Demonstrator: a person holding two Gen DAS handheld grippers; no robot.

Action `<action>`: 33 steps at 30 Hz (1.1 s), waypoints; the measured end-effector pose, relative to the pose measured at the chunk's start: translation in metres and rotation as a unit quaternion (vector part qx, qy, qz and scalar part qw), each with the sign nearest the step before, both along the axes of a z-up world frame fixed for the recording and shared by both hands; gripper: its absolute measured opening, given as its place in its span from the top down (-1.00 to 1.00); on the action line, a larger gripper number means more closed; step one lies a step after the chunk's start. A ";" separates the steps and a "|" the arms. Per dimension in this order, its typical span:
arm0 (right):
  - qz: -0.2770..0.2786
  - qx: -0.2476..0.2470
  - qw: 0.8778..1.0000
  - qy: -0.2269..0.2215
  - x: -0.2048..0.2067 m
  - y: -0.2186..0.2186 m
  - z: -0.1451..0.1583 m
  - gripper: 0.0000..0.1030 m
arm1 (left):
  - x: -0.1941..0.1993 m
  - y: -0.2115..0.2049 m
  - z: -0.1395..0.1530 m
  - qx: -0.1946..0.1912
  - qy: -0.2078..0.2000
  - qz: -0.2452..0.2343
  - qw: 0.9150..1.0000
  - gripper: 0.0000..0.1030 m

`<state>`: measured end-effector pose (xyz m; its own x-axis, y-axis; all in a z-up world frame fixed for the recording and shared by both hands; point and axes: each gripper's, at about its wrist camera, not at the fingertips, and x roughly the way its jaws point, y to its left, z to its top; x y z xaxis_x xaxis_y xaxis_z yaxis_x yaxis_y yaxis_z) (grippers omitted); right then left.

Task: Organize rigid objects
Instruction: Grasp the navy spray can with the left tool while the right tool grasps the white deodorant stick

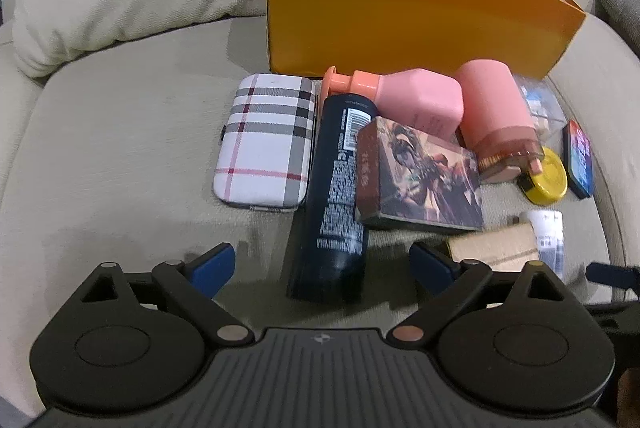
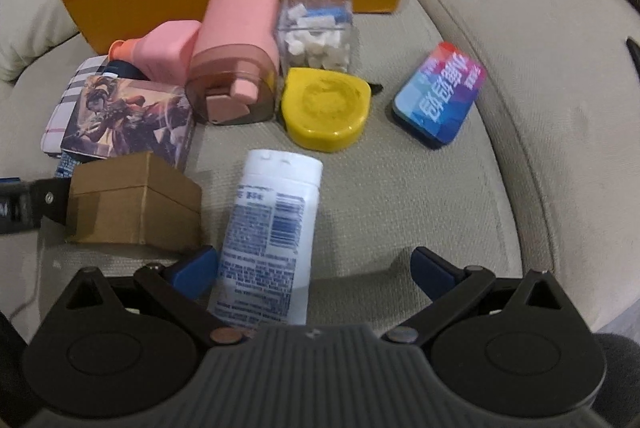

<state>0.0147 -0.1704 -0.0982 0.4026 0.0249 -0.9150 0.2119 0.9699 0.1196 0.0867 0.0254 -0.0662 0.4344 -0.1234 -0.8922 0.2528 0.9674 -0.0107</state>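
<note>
One orange box point(image 1: 400, 23) standing on the sofa cushion point(image 1: 120, 147), two pink bottles point(image 1: 420, 99) laid before it, one dark can point(image 1: 336, 195) between the left tool point(image 1: 322, 264) tips, spread apart, one white bottle point(image 2: 272, 228) within the right tool point(image 2: 314, 268), likewise spread.

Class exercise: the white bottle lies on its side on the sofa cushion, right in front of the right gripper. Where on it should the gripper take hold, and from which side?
Probably across the middle of the white bottle, from its base end. It lies lengthwise between the open right gripper, so the fingers could close on its long sides.
</note>
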 end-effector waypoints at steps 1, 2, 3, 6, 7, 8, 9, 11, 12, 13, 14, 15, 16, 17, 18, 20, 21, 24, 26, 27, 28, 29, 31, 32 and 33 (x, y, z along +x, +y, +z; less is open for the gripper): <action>0.000 0.002 1.000 0.000 0.000 -0.001 -0.001 -0.98 | 0.002 0.001 -0.001 0.000 -0.001 0.000 1.000 -1.00; 0.000 0.003 1.000 -0.001 -0.001 -0.001 0.000 -0.98 | 0.005 0.002 -0.004 0.001 -0.001 0.000 1.000 -0.95; 0.000 0.003 1.000 -0.001 -0.001 0.000 -0.001 -0.98 | 0.009 0.002 -0.006 -0.001 0.002 -0.002 1.000 -0.78; 0.004 -0.003 1.000 -0.003 -0.002 0.001 -0.001 -0.98 | 0.019 0.002 -0.016 -0.005 0.021 -0.012 1.000 -0.58; 0.006 -0.005 1.000 -0.004 -0.002 0.002 -0.001 -0.98 | 0.021 0.002 -0.017 -0.005 0.020 -0.013 1.000 -0.58; 0.008 -0.007 1.000 -0.005 -0.002 0.002 -0.001 -0.98 | 0.023 0.000 -0.017 -0.004 0.017 -0.017 1.000 -0.58; 0.008 -0.008 1.000 -0.006 -0.002 0.002 -0.002 -0.98 | 0.024 -0.001 -0.017 -0.003 0.013 -0.018 1.000 -0.56; 0.008 -0.006 1.000 -0.006 -0.003 0.003 -0.002 -0.98 | 0.029 -0.002 -0.016 -0.006 0.014 -0.016 1.000 -0.54; 0.006 -0.004 1.000 -0.007 -0.004 0.004 -0.003 -0.98 | 0.030 -0.001 -0.017 -0.012 0.017 -0.011 1.000 -0.49; 0.005 -0.001 1.000 -0.007 -0.005 0.003 -0.004 -0.98 | 0.031 -0.001 -0.017 -0.019 0.019 -0.007 1.000 -0.49; 0.005 0.001 1.000 -0.008 -0.005 0.002 -0.004 -0.98 | 0.031 -0.001 -0.017 -0.019 0.018 -0.006 1.000 -0.49; 0.006 0.002 1.000 -0.008 -0.004 0.002 -0.005 -0.98 | 0.031 -0.002 -0.017 -0.017 0.017 -0.004 1.000 -0.49; 0.007 0.001 1.000 -0.008 -0.004 0.002 -0.005 -0.98 | 0.029 -0.002 -0.017 -0.017 0.014 -0.005 1.000 -0.49; 0.009 0.000 1.000 -0.010 -0.005 0.002 -0.005 -0.98 | 0.031 -0.002 -0.017 -0.018 0.010 -0.007 1.000 -0.48; 0.010 -0.001 1.000 -0.010 -0.006 0.002 -0.005 -0.97 | 0.030 -0.001 -0.018 -0.020 0.008 -0.007 1.000 -0.44; 0.015 -0.001 1.000 -0.016 -0.008 0.003 -0.003 -0.91 | 0.027 0.001 -0.018 -0.026 0.006 -0.003 1.000 -0.36; 0.017 -0.002 1.000 -0.019 -0.009 0.003 -0.002 -0.85 | 0.024 0.001 -0.018 -0.030 0.005 -0.004 1.000 -0.27; 0.028 0.000 0.999 -0.028 -0.013 0.006 0.000 -0.63 | 0.021 0.001 -0.017 -0.041 0.005 -0.015 0.999 0.03; 0.035 0.010 0.999 -0.037 -0.017 0.005 0.002 -0.44 | 0.016 -0.002 -0.016 -0.031 -0.001 -0.022 0.999 0.04; 0.036 0.014 0.998 -0.039 -0.018 0.004 0.003 -0.33 | 0.014 -0.004 -0.015 -0.028 -0.003 -0.026 0.999 0.06; 0.038 0.016 0.998 -0.041 -0.019 0.003 0.004 -0.25 | 0.012 -0.004 -0.015 -0.027 -0.005 -0.029 0.999 0.06; 0.040 0.019 0.998 -0.042 -0.020 0.002 0.004 -0.19 | 0.011 -0.004 -0.015 -0.031 -0.003 -0.029 0.999 0.08; 0.040 0.029 0.998 -0.045 -0.022 -0.002 0.006 0.03 | 0.010 0.000 -0.015 -0.043 0.000 -0.025 0.999 0.09; 0.039 0.033 0.998 -0.045 -0.021 -0.003 0.006 0.03 | 0.010 0.002 -0.015 -0.048 0.002 -0.022 0.999 0.09; 0.039 0.033 0.998 -0.045 -0.021 -0.002 0.007 0.04 | 0.010 0.003 -0.015 -0.051 0.003 -0.020 0.998 0.09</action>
<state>-0.0067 -0.1722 -0.0910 0.4778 0.1187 -0.8704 0.1219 0.9723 0.1995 0.0967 0.0284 -0.0808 0.4221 -0.2312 -0.8766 0.2908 0.9504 -0.1107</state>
